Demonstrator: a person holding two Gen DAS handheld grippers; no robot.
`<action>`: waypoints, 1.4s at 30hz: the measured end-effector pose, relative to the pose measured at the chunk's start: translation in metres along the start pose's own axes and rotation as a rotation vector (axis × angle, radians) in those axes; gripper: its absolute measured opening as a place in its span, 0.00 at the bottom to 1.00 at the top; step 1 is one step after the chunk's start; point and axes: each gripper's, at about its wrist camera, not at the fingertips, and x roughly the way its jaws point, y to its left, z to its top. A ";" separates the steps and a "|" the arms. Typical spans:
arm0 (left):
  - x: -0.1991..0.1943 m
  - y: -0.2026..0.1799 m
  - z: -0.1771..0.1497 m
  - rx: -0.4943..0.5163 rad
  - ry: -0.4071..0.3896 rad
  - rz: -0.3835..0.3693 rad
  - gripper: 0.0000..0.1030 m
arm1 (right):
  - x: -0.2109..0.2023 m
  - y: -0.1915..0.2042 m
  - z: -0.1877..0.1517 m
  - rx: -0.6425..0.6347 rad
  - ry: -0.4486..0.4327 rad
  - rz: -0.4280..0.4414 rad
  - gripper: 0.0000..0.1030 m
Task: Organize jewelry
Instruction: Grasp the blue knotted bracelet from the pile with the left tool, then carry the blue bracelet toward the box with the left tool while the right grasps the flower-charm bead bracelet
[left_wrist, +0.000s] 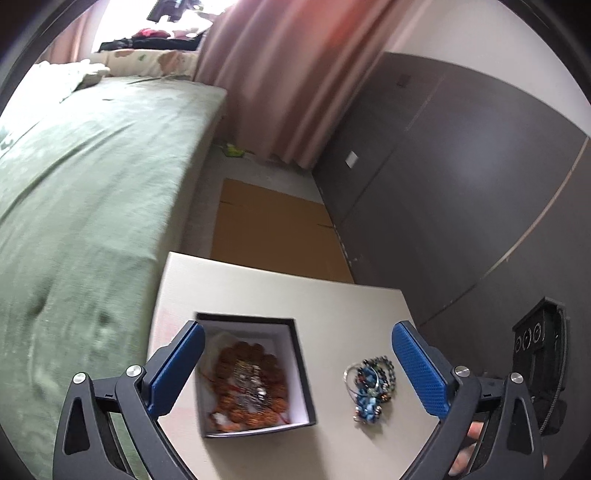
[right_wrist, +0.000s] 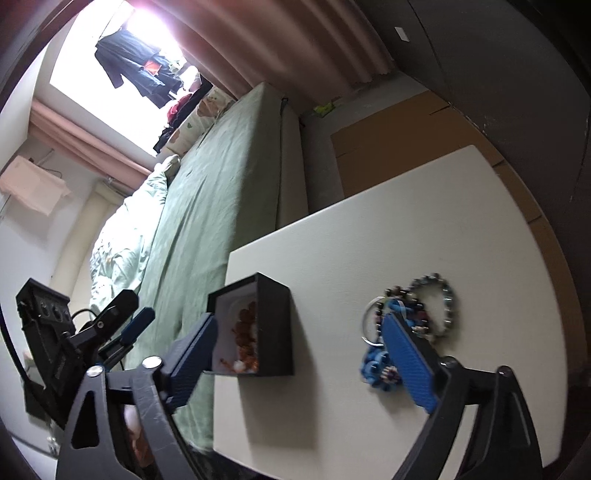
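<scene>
White table (left_wrist: 280, 291) beside green bed (left_wrist: 92, 192), cardboard (left_wrist: 273, 229) behind

A black box (left_wrist: 255, 373) lined white holds orange beads (left_wrist: 251, 384); blue bracelets (left_wrist: 371, 382) lie on a white table (left_wrist: 332, 295).

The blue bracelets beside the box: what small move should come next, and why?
Probably lower the right gripper onto the blue bracelets. They lie loose on the table, the box holds only orange beads, and both grippers are open and empty.
</scene>
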 end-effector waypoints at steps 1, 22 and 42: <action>0.004 -0.006 -0.002 0.014 0.010 0.000 0.98 | -0.002 -0.002 -0.001 0.000 -0.001 -0.011 0.95; 0.092 -0.095 -0.068 0.238 0.256 -0.041 0.54 | -0.049 -0.092 0.013 0.195 -0.029 -0.094 1.00; 0.140 -0.118 -0.118 0.413 0.352 0.057 0.29 | -0.034 -0.103 0.000 0.168 0.060 -0.135 1.00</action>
